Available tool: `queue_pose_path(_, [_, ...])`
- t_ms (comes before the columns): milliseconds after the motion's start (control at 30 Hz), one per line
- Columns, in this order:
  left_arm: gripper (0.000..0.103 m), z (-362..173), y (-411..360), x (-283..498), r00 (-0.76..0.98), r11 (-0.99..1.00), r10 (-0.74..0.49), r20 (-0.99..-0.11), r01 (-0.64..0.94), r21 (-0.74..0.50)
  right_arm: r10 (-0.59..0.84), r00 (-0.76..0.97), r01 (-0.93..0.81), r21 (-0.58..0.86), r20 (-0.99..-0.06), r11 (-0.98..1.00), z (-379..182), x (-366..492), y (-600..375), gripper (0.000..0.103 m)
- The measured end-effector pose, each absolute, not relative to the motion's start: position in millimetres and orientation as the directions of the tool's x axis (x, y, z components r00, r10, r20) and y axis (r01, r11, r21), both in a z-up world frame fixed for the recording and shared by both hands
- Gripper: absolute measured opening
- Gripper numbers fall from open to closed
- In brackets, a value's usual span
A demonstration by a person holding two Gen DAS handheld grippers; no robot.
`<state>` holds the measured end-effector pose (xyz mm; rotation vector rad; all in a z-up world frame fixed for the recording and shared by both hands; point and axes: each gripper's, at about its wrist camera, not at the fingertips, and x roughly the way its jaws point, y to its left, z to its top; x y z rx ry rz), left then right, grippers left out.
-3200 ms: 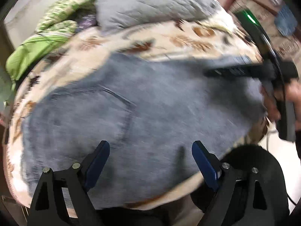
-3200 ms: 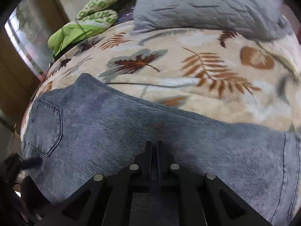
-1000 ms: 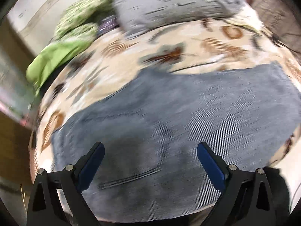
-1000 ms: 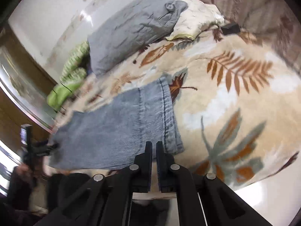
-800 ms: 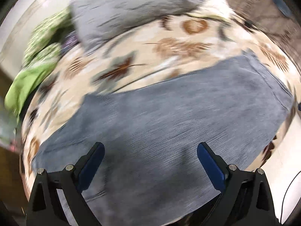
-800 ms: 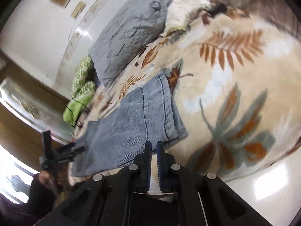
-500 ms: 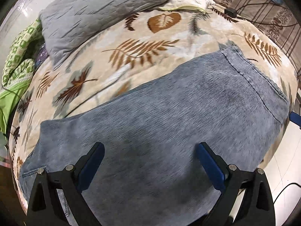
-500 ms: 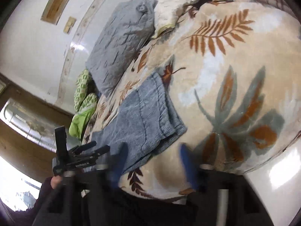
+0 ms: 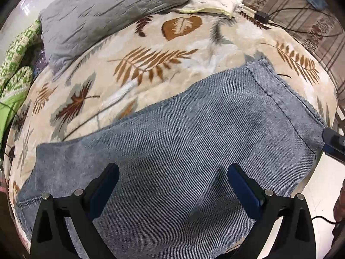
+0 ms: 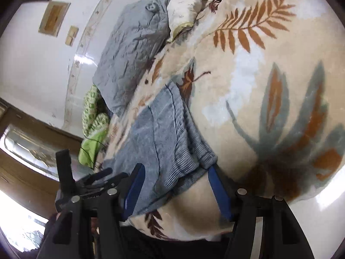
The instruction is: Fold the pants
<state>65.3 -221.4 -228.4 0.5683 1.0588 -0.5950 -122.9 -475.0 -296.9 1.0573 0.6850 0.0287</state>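
Pants [image 9: 194, 146] lie flat on leaf-print blanket [image 9: 155, 49], long axis running 8 to 2 o'clock in left view. Right gripper [image 10: 174, 172] nearer hem end [image 10: 194, 151], spread wide, holding nothing, hem at its 12. Left gripper [image 9: 172, 185] also released over mid-leg (ribbed grey-blue corduroy, soft).

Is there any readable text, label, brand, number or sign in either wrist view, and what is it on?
None can be read.
pants: no tag or brand mark shows.
blanket: leaf pattern only, no words.
wall plaques: plain at this size, nothing legible.
left gripper and right gripper: no markings show.
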Motion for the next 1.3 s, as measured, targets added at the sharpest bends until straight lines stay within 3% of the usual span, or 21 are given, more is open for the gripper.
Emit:
queue_pose_path(67, [0.101, -245, -226, 66, 0.351, 0.681, -0.121, -0.928, 0.710, 0.180, 0.327, 0.796, 0.293, 0.797, -0.510, 0.528, -295, -121, -474, 0.058])
queue_pose_path(167, [0.101, -246, -220, 70, 0.332, 0.718, -0.147, -0.932, 0.684, 0.130, 0.300, 0.783, 0.312, 0.761, -0.546, 0.569, -292, -117, -472, 0.038])
queue_pose_path(367, [0.101, -230, -213, 76, 0.345, 0.728, -0.170, -0.923, 0.675, 0.118, 0.231, 0.792, 0.311, 0.699, -0.565, 0.643, -270, -113, -463, 0.028])
queue_pose_path(767, [0.101, -207, -160, 96, 0.348, 0.812, -0.222, -0.911, 0.584, 0.025, 0.201, 0.797, 0.208, 0.572, -0.569, 0.794, -194, -83, -413, 0.021])
queue_pose_path(833, [0.101, -199, -144, 102, 0.364, 0.827, -0.225, -0.904, 0.561, 0.019, 0.226, 0.793, 0.165, 0.557, -0.565, 0.814, -182, -71, -394, 0.014])
queue_pose_path(1000, [0.101, -180, -106, 114, 0.406, 0.866, -0.229, -0.885, 0.500, 0.006, 0.141, 0.727, 0.169, 0.374, -0.672, 0.912, -172, -44, -344, 0.013])
queue_pose_path(1133, [0.101, -182, -105, 107, 0.389, 0.844, -0.249, -0.887, 0.536, -0.002, 0.228, 0.728, 0.207, 0.524, -0.647, 0.826, -185, -64, -370, 0.014])
queue_pose_path(1300, [0.101, -195, -142, 83, 0.348, 0.775, -0.265, -0.899, 0.632, 0.015, 0.175, 0.717, 0.343, 0.560, -0.675, 0.754, -213, -111, -416, 0.014])
